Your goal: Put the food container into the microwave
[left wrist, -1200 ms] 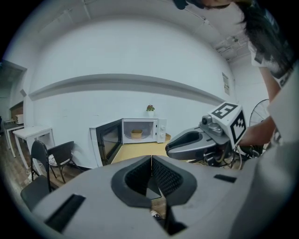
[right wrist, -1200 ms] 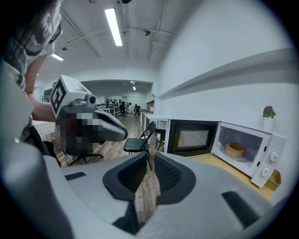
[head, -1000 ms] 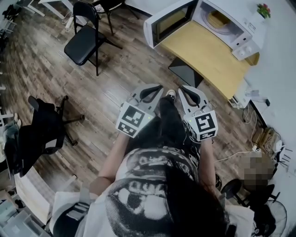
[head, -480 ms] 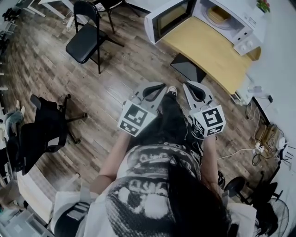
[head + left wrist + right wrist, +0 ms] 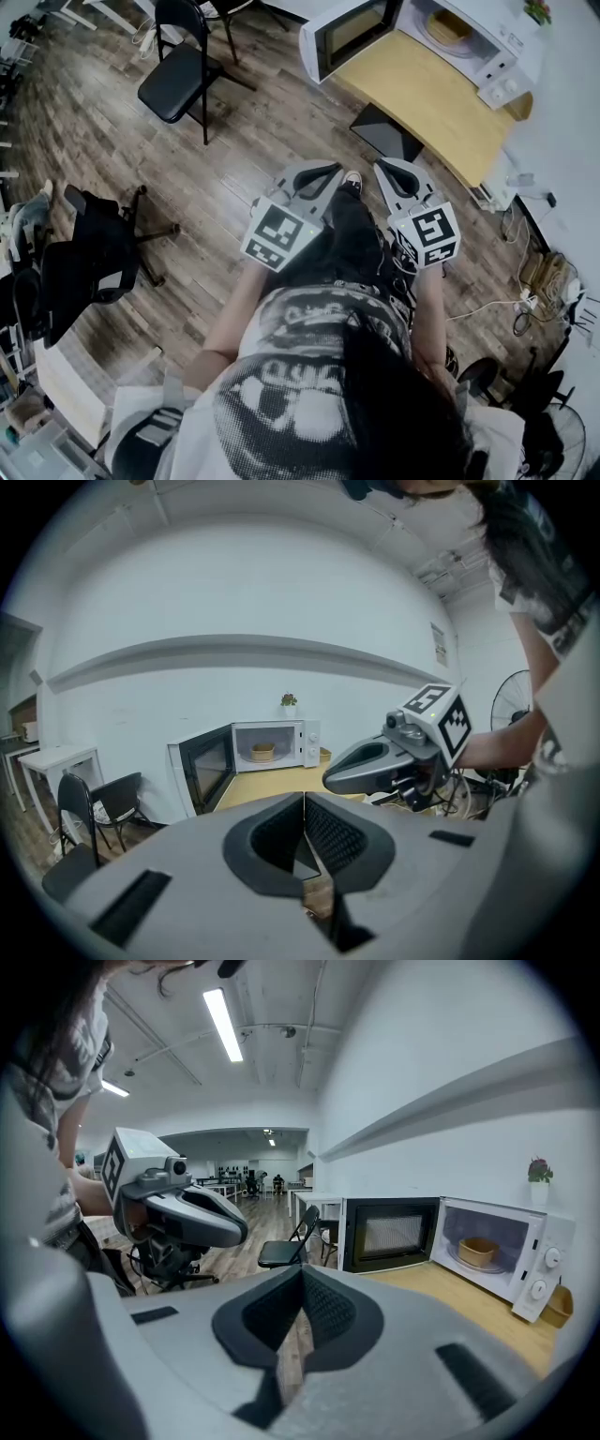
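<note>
The white microwave [image 5: 487, 42] stands at the far end of a wooden table [image 5: 431, 94], its door [image 5: 347, 37] swung wide open. A tan food container [image 5: 448, 26] sits inside on the turntable; it also shows in the left gripper view as the container [image 5: 262, 752] and in the right gripper view as the container [image 5: 478, 1251]. My left gripper [image 5: 323, 172] and right gripper [image 5: 394, 171] hang side by side over the floor, well short of the table. The left gripper [image 5: 303, 799] and the right gripper [image 5: 302, 1274] are both shut with nothing between the jaws.
A black folding chair [image 5: 183, 70] stands left of the table, and an office chair [image 5: 89, 267] is at the far left. A dark panel [image 5: 384, 131] lies by the table's near edge. Cables [image 5: 525, 281] and a fan [image 5: 548, 441] crowd the right.
The view has drifted a little, so the microwave sits higher and further right in frame. Both grippers stay shut, side by side, with only a slight shift.
</note>
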Demonstrator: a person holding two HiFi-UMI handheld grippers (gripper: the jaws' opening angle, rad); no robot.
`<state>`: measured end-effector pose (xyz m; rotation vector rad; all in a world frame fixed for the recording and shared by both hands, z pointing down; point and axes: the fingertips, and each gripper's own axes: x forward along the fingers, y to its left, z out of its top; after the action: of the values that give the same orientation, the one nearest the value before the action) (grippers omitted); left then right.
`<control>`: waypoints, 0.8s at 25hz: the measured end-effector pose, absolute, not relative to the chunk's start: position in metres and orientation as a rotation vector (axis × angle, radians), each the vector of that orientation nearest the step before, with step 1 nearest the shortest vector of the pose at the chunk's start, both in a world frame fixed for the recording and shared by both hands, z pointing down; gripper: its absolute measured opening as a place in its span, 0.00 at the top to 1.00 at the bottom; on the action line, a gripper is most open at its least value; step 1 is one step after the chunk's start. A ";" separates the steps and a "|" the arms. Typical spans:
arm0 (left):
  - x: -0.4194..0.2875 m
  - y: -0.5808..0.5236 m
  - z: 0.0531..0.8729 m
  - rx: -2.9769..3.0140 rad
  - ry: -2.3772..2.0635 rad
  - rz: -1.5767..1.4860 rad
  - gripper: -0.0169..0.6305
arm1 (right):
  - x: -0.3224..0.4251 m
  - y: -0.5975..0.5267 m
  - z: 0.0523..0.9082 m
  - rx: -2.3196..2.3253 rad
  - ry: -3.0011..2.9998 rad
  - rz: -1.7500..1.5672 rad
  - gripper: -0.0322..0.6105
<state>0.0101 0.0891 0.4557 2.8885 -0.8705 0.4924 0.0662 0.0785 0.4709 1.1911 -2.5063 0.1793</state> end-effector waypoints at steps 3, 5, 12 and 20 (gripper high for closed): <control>0.011 0.090 0.456 2.892 -0.870 0.498 0.97 | 0.074 0.077 0.473 1.201 -2.497 0.183 0.94; 0.012 0.091 0.457 2.894 -0.867 0.501 0.97 | 0.082 0.075 0.474 1.218 -2.486 0.187 0.94; 0.011 0.097 0.461 2.895 -0.852 0.523 0.97 | 0.102 0.076 0.479 1.276 -2.453 0.214 0.94; 0.011 0.097 0.464 2.892 -0.847 0.531 0.97 | 0.114 0.076 0.481 1.305 -2.425 0.230 0.94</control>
<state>0.0109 0.0972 0.4640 2.8921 -0.8465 0.5312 0.1141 0.0759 0.4813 1.3054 -2.4253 0.2298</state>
